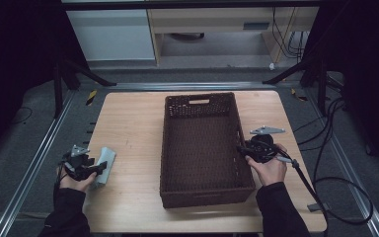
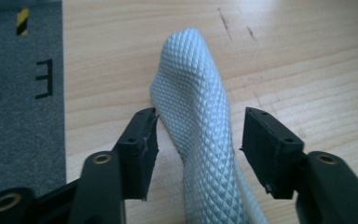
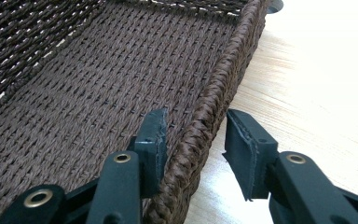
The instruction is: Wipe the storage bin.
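A pale blue-grey quilted cloth [image 1: 107, 157] lies near the left edge of the wooden table [image 1: 128, 118]. In the left gripper view the cloth [image 2: 191, 79] rises in a fold. My left gripper [image 2: 200, 123] is open and straddles the fold, its left jaw just touching it. In the high view the left gripper [image 1: 100, 168] sits at the cloth's near end. A dark brown woven basket [image 1: 200, 98] stands mid-table. My right gripper [image 1: 241, 148] is at its right wall. It is open [image 3: 196, 119] astride the basket rim [image 3: 223, 70], one jaw inside and one outside.
The basket's inside is bare woven floor [image 3: 98, 84]. Black cables [image 1: 325, 182] trail off the table's right side. Metal rails [image 1: 34, 163] and grey floor flank the table. Bare wood lies between cloth and basket.
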A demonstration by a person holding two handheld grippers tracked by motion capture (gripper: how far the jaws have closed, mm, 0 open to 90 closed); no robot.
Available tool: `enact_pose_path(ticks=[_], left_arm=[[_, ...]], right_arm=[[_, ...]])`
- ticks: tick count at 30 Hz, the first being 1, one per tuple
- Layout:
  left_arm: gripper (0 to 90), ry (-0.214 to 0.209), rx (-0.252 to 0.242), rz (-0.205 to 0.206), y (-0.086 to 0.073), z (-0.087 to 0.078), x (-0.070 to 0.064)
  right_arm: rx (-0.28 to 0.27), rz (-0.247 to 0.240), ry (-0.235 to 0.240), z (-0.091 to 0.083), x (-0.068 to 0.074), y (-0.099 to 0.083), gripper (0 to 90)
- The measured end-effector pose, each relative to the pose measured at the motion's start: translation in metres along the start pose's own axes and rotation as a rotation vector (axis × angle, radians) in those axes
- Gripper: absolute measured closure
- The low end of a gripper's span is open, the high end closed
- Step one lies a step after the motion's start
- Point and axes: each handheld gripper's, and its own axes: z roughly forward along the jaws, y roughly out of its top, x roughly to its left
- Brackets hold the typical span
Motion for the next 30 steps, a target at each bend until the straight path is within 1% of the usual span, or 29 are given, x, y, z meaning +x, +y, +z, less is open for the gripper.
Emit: enact_pose_path(ticks=[4,7,9,11,15,21,26,30], left_arm=[[55.7,-0.002,0.039,0.017,-0.003,0.006,-0.001],[67.1,-0.013,0.055,0.024,-0.004,0.008,-0.003],[73.3,-0.015,0.06,0.025,-0.003,0.007,-0.004],[77.1,-0.015,0.058,0.021,-0.001,0.006,-0.006],[78.6,-0.028,0.038,0.016,0.002,0.003,-0.009],[78.8,-0.077,-0.01,0.008,0.012,-0.002,-0.02],[79.0,-0.106,-0.033,0.022,0.022,-0.003,-0.03],[79.1,-0.125,-0.05,0.04,0.031,-0.001,-0.038]], right_arm=[[-0.005,0.002,-0.007,0.0,0.0,0.0,58.3],[-0.005,0.001,-0.008,0.001,0.0,-0.001,58.4],[-0.005,0.002,-0.009,0.002,0.0,-0.001,58.4],[-0.004,0.0,-0.004,0.002,0.0,-0.001,60.9],[0.001,0.002,0.004,0.003,0.0,-0.002,63.1],[0.003,0.012,0.01,0.003,0.0,-0.002,63.5],[0.011,0.016,0.013,0.004,0.0,-0.001,62.2],[0.018,0.013,0.015,0.005,0.0,-0.001,62.9]])
